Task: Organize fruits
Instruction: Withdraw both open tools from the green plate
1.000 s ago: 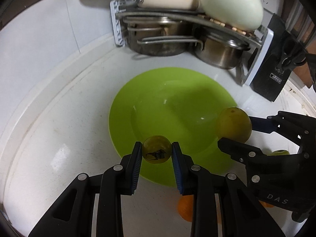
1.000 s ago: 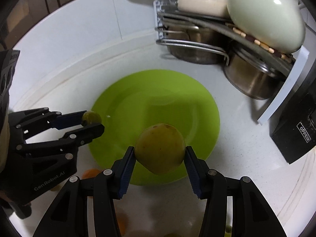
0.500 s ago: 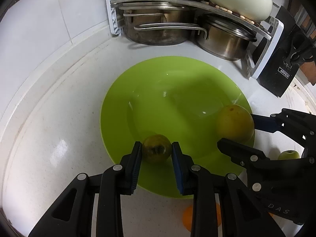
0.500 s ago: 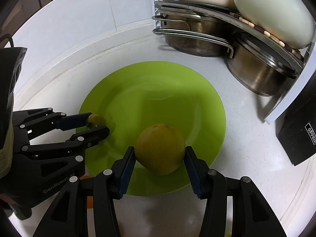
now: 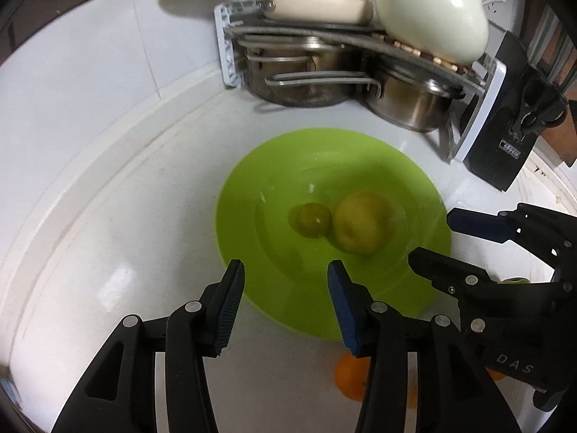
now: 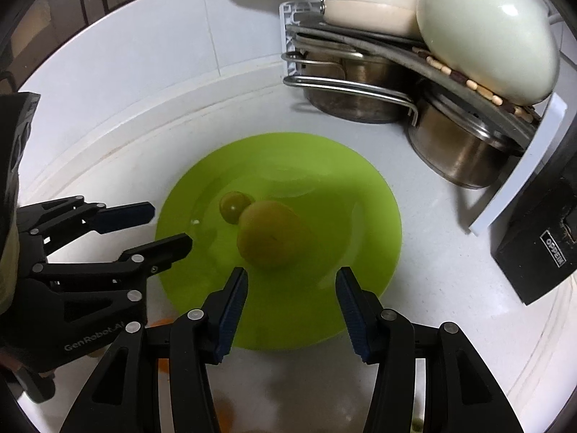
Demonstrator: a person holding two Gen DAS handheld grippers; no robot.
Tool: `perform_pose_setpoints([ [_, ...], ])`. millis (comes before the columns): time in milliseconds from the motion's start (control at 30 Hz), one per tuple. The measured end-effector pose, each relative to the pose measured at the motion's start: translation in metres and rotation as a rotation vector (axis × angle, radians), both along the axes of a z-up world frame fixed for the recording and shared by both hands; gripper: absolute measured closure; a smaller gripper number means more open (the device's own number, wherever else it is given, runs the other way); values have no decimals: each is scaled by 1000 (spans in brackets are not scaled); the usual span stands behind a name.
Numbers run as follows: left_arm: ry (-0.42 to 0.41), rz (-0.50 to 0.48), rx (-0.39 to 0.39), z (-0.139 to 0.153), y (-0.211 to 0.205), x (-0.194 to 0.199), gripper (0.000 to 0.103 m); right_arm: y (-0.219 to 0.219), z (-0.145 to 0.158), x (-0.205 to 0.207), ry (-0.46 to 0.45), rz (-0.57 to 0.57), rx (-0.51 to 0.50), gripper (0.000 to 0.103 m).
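Observation:
A lime green plate (image 5: pixel 274 195) (image 6: pixel 360 195) lies on the white counter. On it rest a small dark green fruit (image 5: pixel 313 219) (image 6: pixel 233 205) and a larger yellow fruit (image 5: pixel 362 222) (image 6: pixel 268 232), touching side by side. My left gripper (image 5: pixel 286 281) (image 6: pixel 169 227) is open and empty, above the plate's near edge. My right gripper (image 6: pixel 292 288) (image 5: pixel 432 236) is open and empty, just behind the yellow fruit.
An orange fruit (image 5: pixel 351 375) lies on the counter below my left gripper, and a small green fruit (image 5: pixel 514 280) shows behind the right gripper. A rack with steel pots (image 5: pixel 306 83) and cream cookware (image 6: pixel 487 32) stands behind the plate. A black knife block (image 5: pixel 505 137) is at right.
Both grippers have opened and let go of their fruits onto the plate, then drawn back and up. The two fruits now lie together near the plate's middle.

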State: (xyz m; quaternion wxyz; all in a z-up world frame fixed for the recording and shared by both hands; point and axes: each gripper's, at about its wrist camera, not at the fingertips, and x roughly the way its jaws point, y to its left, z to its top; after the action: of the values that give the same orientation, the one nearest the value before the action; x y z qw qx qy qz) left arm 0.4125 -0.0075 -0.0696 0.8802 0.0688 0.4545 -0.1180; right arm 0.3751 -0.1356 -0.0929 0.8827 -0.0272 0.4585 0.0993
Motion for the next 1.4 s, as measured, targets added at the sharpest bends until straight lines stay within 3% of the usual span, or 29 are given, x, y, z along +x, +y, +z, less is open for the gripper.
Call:
perform_pose_setpoints([
  [467, -185, 55, 2, 61, 14, -67, 43, 4, 51, -49, -135, 20, 53, 51],
  [733, -255, 104, -10, 87, 28, -104, 35, 18, 72, -78, -209, 69, 69, 43],
  [833, -274, 142, -8, 91, 35, -116, 28, 25, 75, -87, -229, 87, 70, 40],
  [1400, -227, 279, -30, 55, 69, -163, 24, 50, 56, -108, -222, 156, 16, 40],
])
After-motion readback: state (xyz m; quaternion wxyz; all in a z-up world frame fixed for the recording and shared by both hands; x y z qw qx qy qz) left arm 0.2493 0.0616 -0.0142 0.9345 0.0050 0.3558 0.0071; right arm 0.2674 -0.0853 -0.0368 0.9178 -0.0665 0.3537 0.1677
